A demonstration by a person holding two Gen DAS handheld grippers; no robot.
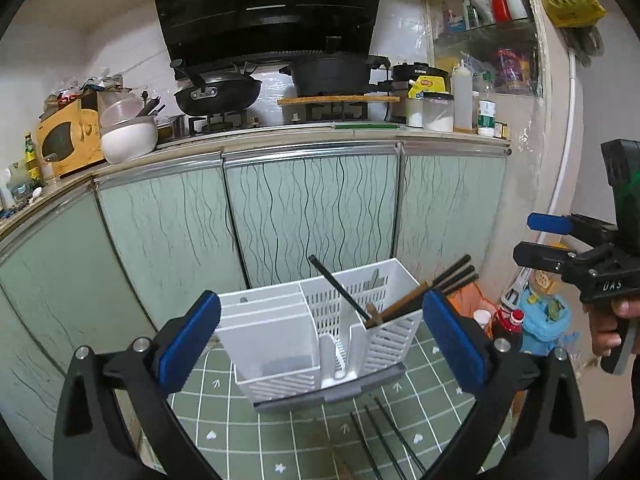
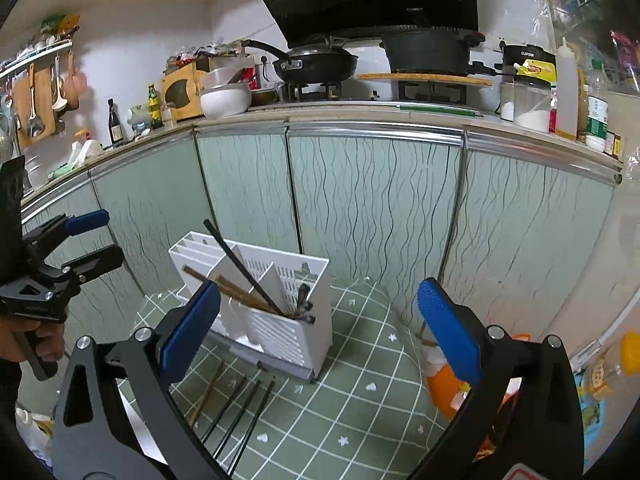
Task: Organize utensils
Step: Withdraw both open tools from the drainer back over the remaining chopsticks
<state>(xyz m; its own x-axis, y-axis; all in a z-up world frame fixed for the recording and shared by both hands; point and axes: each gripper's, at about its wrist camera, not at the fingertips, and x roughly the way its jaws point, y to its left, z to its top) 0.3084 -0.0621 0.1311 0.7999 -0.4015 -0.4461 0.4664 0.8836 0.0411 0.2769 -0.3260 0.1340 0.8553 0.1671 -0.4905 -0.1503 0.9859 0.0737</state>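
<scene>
The left gripper [image 1: 320, 336] was seen with its blue pads [image 1: 188, 340] spread wide and nothing held between them. Beyond it, a white utensil holder [image 1: 320, 340] was set on a green checked mat [image 1: 304, 432]. Several chopsticks [image 1: 424, 292] were leaned in its slotted compartment, and three dark chopsticks [image 1: 384, 436] were laid on the mat in front. The right gripper [image 1: 532, 240], also open, was held at the right edge by a hand [image 1: 616, 324].

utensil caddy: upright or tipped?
Upright. The white caddy stands flat on its grey base on the green mat, with chopsticks leaning inside it.
</scene>
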